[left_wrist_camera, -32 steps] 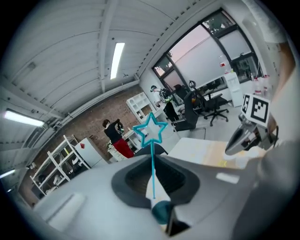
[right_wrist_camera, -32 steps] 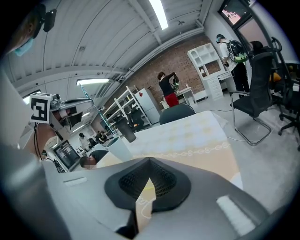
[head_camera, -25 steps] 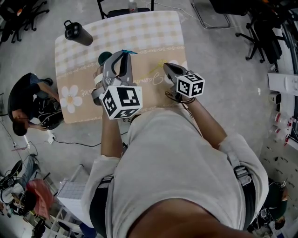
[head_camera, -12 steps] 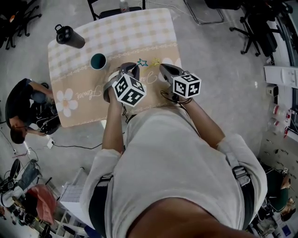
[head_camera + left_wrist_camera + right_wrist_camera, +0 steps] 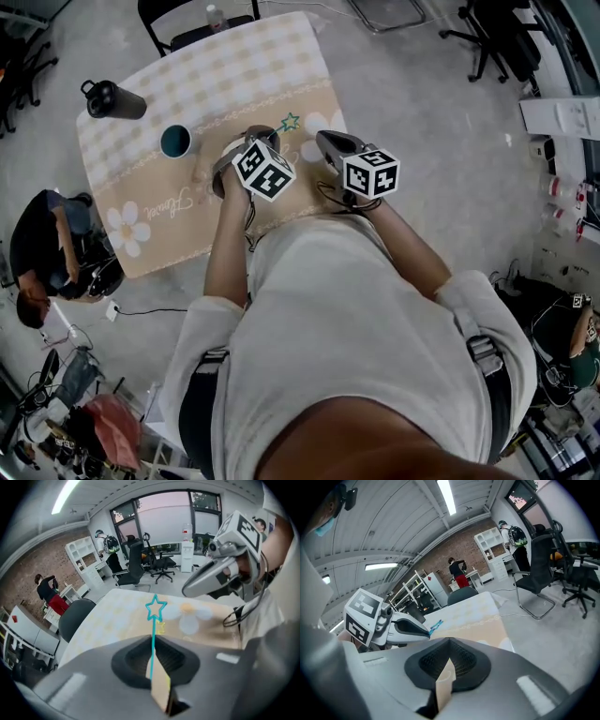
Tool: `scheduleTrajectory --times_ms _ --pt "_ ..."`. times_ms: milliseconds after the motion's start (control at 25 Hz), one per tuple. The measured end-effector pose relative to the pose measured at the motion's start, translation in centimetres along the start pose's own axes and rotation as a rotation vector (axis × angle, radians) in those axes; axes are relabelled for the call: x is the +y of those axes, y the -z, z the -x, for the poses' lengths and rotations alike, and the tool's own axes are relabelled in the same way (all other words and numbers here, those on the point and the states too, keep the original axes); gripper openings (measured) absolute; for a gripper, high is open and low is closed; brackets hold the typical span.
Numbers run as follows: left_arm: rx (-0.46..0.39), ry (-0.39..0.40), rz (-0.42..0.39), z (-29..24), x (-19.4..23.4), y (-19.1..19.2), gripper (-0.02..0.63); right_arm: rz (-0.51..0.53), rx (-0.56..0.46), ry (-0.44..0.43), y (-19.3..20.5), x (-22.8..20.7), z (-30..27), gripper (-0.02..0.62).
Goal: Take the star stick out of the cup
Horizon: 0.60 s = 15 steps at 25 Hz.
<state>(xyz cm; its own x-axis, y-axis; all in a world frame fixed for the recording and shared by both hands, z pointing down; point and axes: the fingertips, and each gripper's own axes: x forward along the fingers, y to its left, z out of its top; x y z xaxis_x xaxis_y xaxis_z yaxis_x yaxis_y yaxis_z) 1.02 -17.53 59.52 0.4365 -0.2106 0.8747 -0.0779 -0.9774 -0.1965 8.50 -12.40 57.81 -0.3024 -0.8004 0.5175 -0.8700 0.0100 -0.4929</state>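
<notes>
I've the left gripper (image 5: pixel 153 638) clenched on the teal star stick (image 5: pixel 153 629), clear of the cup (image 5: pixel 175 141) well to its left, right gripper (image 5: pixel 328 142) closed empty just right of it by the tablecloth (image 5: pixel 234 75) edge, cursive print there unreadable

Far table (image 5: pixel 262 66) lies bare — cup (image 5: pixel 175 141) and flask (image 5: pixel 111 98) crowd its left end.

Beige T-shirt (image 5: pixel 366 309), grey grippers (image 5: pixel 274 137), marker cubes (image 5: pixel 371 174)
</notes>
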Motion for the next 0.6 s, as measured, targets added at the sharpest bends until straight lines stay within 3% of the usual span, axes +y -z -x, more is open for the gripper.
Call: scheduleTrajectory --times_ms 280,600 --pt "0.09 0.026 -0.04 -3.9 -0.9 0.6 0.018 -0.03 -0.003 0.039 0.7 -1.2 2.0 -0.002" --pt "0.125 0.005 -0.032 -5.3 -1.0 1.7 0.018 -0.056 -0.002 0.069 1.2 -2.2 2.5 -0.002"
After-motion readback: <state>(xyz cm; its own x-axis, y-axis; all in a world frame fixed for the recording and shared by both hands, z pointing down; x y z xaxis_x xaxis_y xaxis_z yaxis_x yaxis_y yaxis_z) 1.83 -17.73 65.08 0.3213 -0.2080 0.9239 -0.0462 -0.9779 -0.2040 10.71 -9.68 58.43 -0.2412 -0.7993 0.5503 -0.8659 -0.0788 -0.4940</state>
